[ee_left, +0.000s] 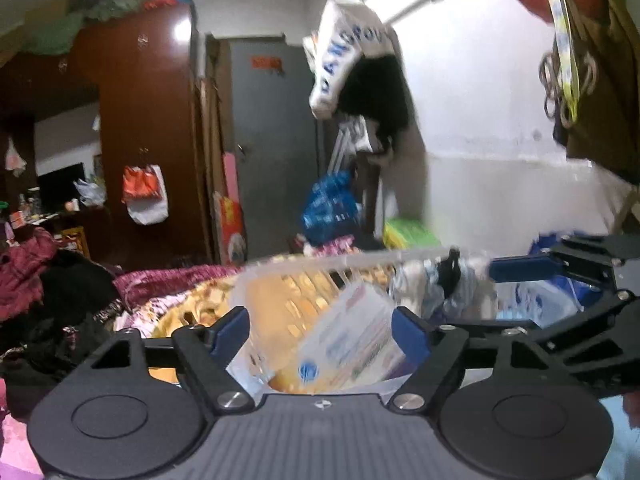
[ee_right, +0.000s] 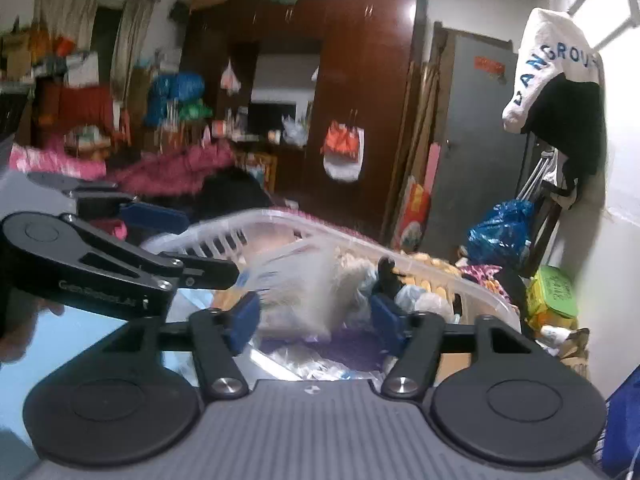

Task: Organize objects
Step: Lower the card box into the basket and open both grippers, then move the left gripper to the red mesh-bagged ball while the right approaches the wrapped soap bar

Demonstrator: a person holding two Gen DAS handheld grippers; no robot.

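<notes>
A clear plastic basket (ee_left: pixel 320 264) (ee_right: pixel 440 268) with slotted walls holds several things: a white box with blue print (ee_left: pixel 352 344), crumpled plastic bags (ee_right: pixel 304 292) and a small black item (ee_right: pixel 386 272). My left gripper (ee_left: pixel 320 330) is open, its blue pads either side of the box, not pressing it. My right gripper (ee_right: pixel 316 314) is open with the bags between its pads. Each gripper shows in the other's view: the right one at the right edge (ee_left: pixel 532 268), the left one at the left edge (ee_right: pixel 160 216). The frames are motion-blurred.
A bed with magenta and yellow covers (ee_left: pixel 168 284) lies under and behind the basket. A dark wardrobe (ee_left: pixel 144 120), a grey door (ee_left: pixel 272 140), hanging clothes (ee_left: pixel 360 72) and blue bags (ee_left: pixel 328 208) crowd the walls. A green pack (ee_right: pixel 554 292) lies right of the basket.
</notes>
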